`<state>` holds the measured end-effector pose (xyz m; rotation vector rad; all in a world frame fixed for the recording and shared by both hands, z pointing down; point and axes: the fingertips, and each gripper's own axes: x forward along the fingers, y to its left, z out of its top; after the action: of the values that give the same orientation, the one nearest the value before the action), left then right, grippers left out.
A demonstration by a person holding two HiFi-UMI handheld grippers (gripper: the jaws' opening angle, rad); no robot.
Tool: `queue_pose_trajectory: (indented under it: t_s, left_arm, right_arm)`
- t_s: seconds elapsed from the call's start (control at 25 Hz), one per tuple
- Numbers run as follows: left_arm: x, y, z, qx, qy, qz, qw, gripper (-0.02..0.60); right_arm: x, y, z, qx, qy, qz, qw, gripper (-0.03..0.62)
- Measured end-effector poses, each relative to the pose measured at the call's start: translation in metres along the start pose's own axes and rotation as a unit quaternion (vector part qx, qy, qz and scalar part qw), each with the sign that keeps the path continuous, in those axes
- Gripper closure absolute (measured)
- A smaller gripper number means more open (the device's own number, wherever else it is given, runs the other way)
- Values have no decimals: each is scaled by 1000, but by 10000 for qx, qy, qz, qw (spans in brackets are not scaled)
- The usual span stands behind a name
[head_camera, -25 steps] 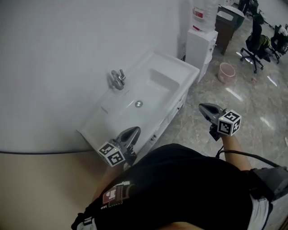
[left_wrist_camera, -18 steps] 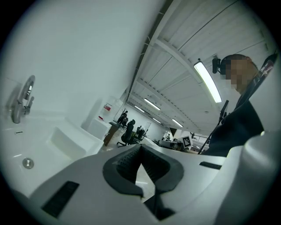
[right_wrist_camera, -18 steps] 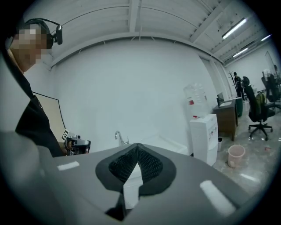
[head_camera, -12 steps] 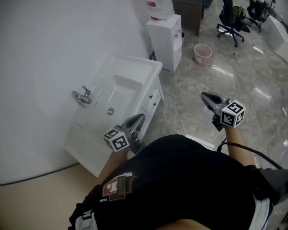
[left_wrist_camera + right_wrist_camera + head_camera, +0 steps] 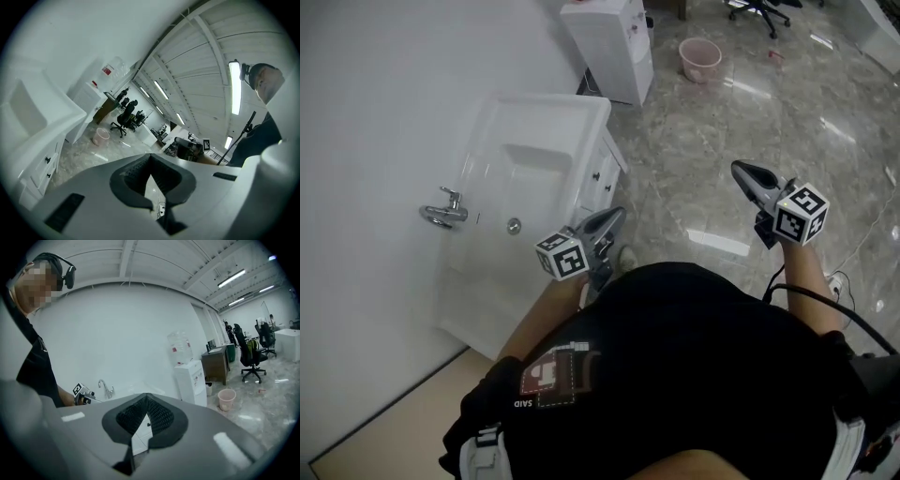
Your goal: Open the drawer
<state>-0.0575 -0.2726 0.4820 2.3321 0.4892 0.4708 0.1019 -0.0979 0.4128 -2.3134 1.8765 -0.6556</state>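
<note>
While the drawer (image 5: 601,178) sits flush and shut in the front of the white sink cabinet (image 5: 591,103), below the basin's far end and marked by a small dark knob (image 5: 596,174), neither tool is on it. More than one knobbed front shows there, and I cannot tell which is meant. Its face looks out over the marble floor (image 5: 694,187), away from the wall, so it should slide that way. Its long axis runs level along the cabinet front, parallel to the wall. The left gripper (image 5: 617,215) hangs just beside that front, nearest the knobs but apart from them, jaws clenched together on nothing, its nose aimed along the cabinet rather than at it. That closeness suggests it is the one meant to pull, and it would first need to part its jaws and turn toward the knob. The right gripper (image 5: 738,169) is well apart over open floor, likewise pinched closed and empty, probably just carried clear
</note>
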Motion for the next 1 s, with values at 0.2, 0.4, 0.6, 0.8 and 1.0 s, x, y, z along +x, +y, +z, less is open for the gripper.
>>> queue_pose_trajectory:
  t_s: [0.2, 0.4, 0.6, 0.8, 1.0]
  left_arm:
    - [18, 48, -5, -33, 542, -298, 9981, 589]
    - [20, 84, -8, 413, 1161, -532, 9909, 589]
    - [19, 108, -12, 360, 1299, -419, 9900, 589]
    - [37, 125, -29, 514, 1413, 189, 9885, 589]
    - [71, 149, -43, -59, 918, 983, 9909, 589]
  right_arm:
    - [47, 5, 3, 146, 186, -180, 9996, 598]
    - [87, 11, 18, 212, 283, -456, 9983, 599]
    - [111, 6, 17, 247, 482, -486, 9973, 599]
    - [113, -25, 5, 337, 501, -161, 9980, 599]
    - [100, -67, -25, 492, 604, 330, 9964, 599]
